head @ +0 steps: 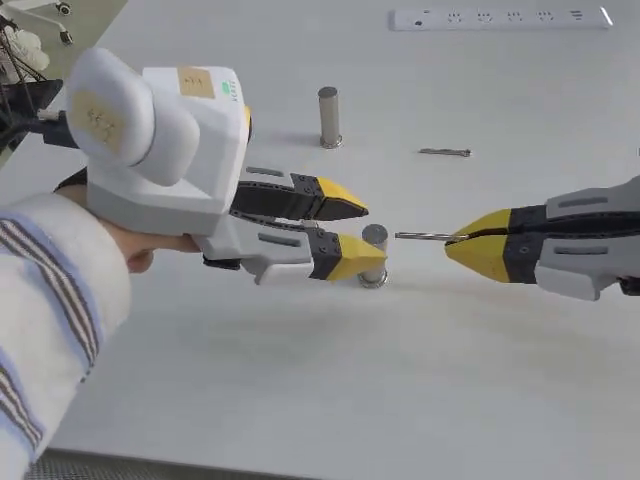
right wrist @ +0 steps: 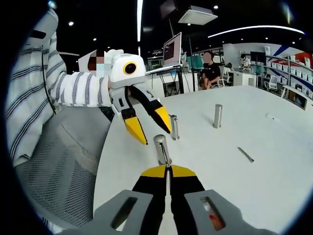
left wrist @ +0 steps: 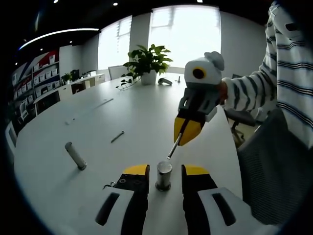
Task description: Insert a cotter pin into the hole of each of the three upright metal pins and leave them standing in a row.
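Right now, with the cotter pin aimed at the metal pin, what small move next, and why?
Probably ease the right gripper forward, feeding the cotter pin toward the metal pin: its tip sits just short, and the left gripper, jaws open, flanks that pin to brace it.

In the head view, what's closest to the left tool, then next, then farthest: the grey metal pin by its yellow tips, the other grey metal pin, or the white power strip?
1. The upright grey metal pin, between the yellow tips of the left tool.
2. The other upright grey metal pin, farther back, slightly left.
3. The long white power strip, far back, right.
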Available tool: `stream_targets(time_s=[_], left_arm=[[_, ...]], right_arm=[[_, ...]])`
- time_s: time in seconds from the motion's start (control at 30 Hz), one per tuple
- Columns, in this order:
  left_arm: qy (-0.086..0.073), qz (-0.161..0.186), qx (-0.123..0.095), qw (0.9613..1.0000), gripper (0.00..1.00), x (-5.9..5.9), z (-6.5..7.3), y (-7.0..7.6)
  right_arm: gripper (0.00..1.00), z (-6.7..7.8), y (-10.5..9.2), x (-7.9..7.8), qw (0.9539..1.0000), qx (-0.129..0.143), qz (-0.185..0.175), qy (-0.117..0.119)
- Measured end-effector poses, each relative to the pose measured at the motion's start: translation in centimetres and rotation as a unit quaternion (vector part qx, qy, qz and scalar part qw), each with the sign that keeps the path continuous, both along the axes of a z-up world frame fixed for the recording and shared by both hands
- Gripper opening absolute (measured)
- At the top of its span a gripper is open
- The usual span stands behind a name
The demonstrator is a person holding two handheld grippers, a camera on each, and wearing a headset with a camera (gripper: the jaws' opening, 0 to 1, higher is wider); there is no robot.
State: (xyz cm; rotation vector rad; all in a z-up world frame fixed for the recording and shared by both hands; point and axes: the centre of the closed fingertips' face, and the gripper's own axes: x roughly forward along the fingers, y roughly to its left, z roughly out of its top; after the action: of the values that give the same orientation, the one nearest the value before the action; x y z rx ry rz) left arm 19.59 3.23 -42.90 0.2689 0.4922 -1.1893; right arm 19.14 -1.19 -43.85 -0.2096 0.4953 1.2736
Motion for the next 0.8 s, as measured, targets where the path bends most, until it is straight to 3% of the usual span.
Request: stream_targets(time_s=[0.17,0.37,0.6,0.8], left_arm=[[0.001,-0.003,0.005,1.0000,0.22,0.25,-0.33,-0.08],[0.006,-0.008,0.003,0.9999,0.17,0.24,-0.39,-0.38],[0.013,-0.011,0.016,0.9997,0.10,0.14,-1.01,-0.22],[0.019,-0.008,0.014,0.9997,0.10,0.15,-0.97,-0.27]], right_arm=[[0.00,-0.19,-0.01,0.09,1.0000,0.001,-0.001,0.004],[0.00,-0.27,0.16,0.07,1.0000,0.003,0.001,0.006],[0.00,-0.42,0.36,0.06,0.9999,0.004,0.005,0.009],[0.00,-0.44,0.61,0.04,0.9999,0.005,0.007,0.010]])
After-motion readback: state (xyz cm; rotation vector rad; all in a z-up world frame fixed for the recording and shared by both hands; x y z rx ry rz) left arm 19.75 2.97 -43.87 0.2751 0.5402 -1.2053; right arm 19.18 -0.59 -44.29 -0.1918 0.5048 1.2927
